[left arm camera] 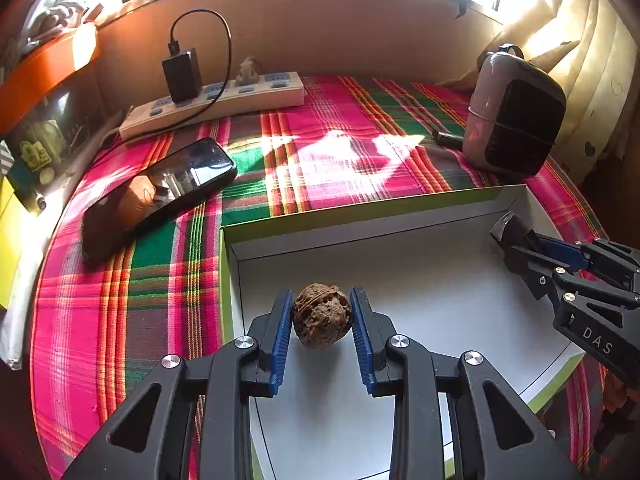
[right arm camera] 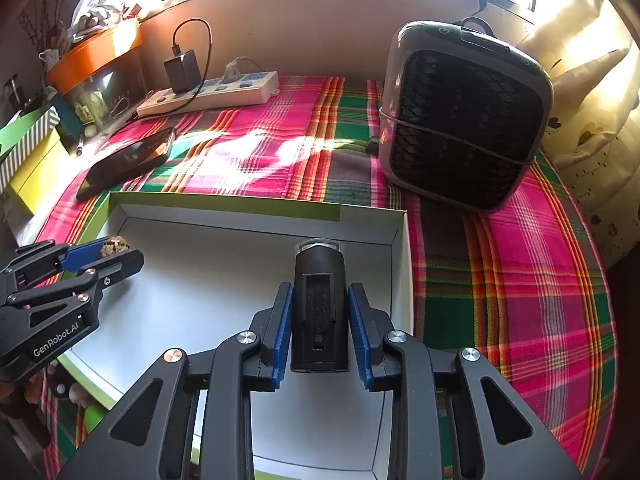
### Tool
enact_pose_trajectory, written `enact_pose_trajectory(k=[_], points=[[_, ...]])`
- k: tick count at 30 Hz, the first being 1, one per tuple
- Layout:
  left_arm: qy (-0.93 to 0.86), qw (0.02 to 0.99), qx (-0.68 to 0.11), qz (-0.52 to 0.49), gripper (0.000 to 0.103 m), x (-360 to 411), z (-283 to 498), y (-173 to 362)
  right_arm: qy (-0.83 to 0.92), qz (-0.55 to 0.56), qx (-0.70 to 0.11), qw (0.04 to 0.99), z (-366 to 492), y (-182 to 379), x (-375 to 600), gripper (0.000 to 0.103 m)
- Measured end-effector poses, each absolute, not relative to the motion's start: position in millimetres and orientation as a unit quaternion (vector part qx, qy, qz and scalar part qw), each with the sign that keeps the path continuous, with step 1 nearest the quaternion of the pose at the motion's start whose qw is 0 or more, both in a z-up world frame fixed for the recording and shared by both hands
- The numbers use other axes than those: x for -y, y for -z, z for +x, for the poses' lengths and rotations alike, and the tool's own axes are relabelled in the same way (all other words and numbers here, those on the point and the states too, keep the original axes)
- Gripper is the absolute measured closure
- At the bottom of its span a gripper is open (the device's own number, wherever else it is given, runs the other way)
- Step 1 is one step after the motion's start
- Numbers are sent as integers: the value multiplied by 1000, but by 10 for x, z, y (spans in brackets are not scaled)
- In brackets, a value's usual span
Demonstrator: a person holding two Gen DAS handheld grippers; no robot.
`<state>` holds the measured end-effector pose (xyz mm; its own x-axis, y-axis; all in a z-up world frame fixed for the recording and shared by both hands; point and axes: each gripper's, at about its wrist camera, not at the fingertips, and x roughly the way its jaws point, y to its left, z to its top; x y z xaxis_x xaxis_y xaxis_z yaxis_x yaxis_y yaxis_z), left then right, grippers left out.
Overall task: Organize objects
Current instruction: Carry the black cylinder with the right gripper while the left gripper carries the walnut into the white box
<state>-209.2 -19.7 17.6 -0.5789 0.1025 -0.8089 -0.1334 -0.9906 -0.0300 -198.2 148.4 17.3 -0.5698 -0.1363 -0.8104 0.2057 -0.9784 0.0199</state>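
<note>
My left gripper [left arm camera: 322, 314] is shut on a brown walnut [left arm camera: 322, 315] and holds it over the white inside of a shallow box with green outer sides [left arm camera: 400, 248]. In the right wrist view the left gripper [right arm camera: 116, 252] shows at the left with the walnut [right arm camera: 115, 245] between its pads. My right gripper [right arm camera: 320, 316] is shut on a black cylindrical device with a clear lens end [right arm camera: 319, 308], held over the right part of the box [right arm camera: 248, 236]. The right gripper [left arm camera: 508, 232] also shows in the left wrist view, at the box's right side.
A plaid cloth [right arm camera: 520, 280] covers the table. A black phone [left arm camera: 160, 192] lies left of the box. A white power strip with a black charger [left arm camera: 216, 102] lies at the back. A grey and black heater [right arm camera: 464, 116] stands at the back right. Boxes crowd the left edge.
</note>
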Motion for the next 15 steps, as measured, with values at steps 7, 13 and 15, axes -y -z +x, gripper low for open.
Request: enact_pose_trajectory(k=[7, 13, 15], points=[[-888, 66, -28, -453, 76, 174, -2124, -154, 885, 453, -46, 93, -2020, -131, -1441, 75], [-890, 62, -37, -451, 76, 160, -2126, -150, 885, 454, -47, 92, -2036, -115, -1438, 74], [-889, 63, -36, -452, 76, 164, -2129, -149, 885, 453, -47, 92, -2037, -116, -1435, 74]])
